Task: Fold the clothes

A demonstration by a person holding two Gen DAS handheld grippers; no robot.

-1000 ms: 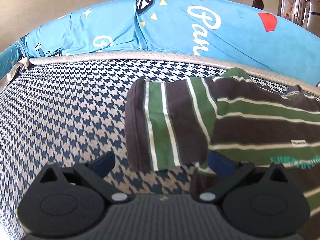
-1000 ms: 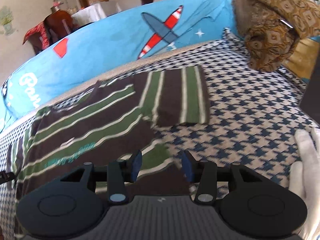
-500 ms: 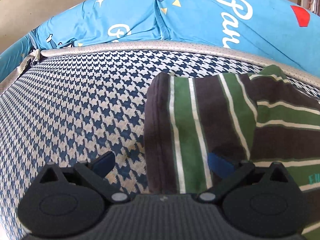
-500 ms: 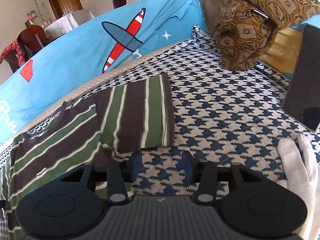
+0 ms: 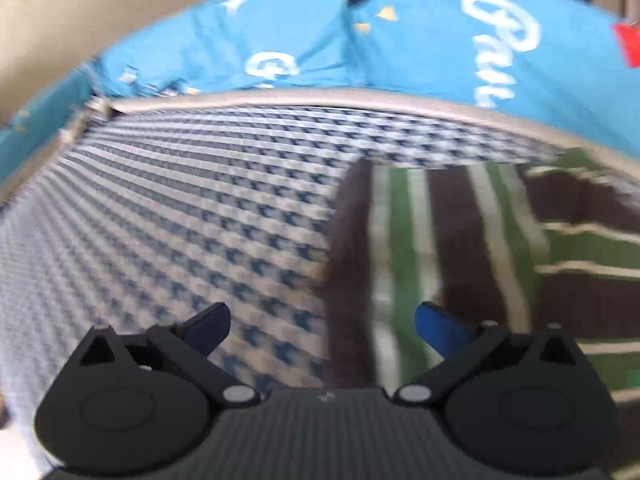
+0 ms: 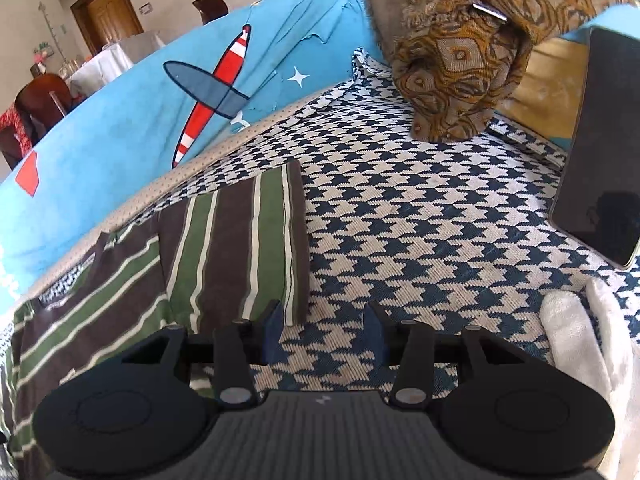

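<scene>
The left wrist view is motion-blurred, smearing the stripes of the shirt (image 5: pixel 460 248) and the white lettering on the blue sheet (image 5: pixel 496 52), unreadable and cut by the right edge. In the right wrist view, the shirt (image 6: pixel 224 240) runs off the left edge, the dark slab (image 6: pixel 600 184) and white glove (image 6: pixel 584 344) off the right.

— What was the garment like?
— A brown-and-green striped shirt (image 6: pixel 236 240) with thin white lines — it lay flat on the houndstooth cover, both sleeves folded inward over the body.
</scene>
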